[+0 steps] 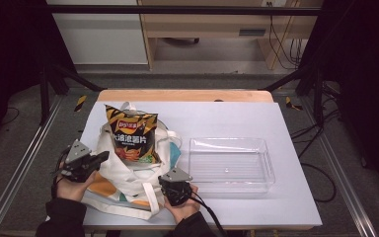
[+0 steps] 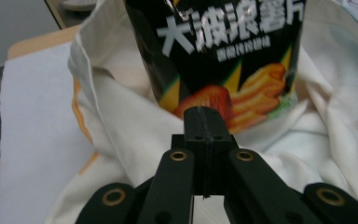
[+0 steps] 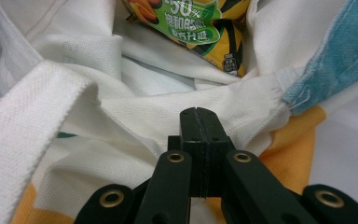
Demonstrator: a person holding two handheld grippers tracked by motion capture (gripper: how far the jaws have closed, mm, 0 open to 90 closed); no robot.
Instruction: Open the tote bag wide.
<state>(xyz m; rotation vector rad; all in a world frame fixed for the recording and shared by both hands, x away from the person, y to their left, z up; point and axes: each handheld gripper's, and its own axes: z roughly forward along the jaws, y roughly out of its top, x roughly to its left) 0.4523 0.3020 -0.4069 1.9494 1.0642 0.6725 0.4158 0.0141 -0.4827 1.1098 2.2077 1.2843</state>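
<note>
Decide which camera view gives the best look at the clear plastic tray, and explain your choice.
The high view is best: the clear plastic tray shows whole there, empty, on the table to the right of the tote bag. The left gripper view and the right gripper view look along shut jaws at the bag and the chip packet, so they add nothing about the tray.

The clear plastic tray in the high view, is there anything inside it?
No, the clear plastic tray sits empty on the table, while the chip bag is in the tote bag.
</note>
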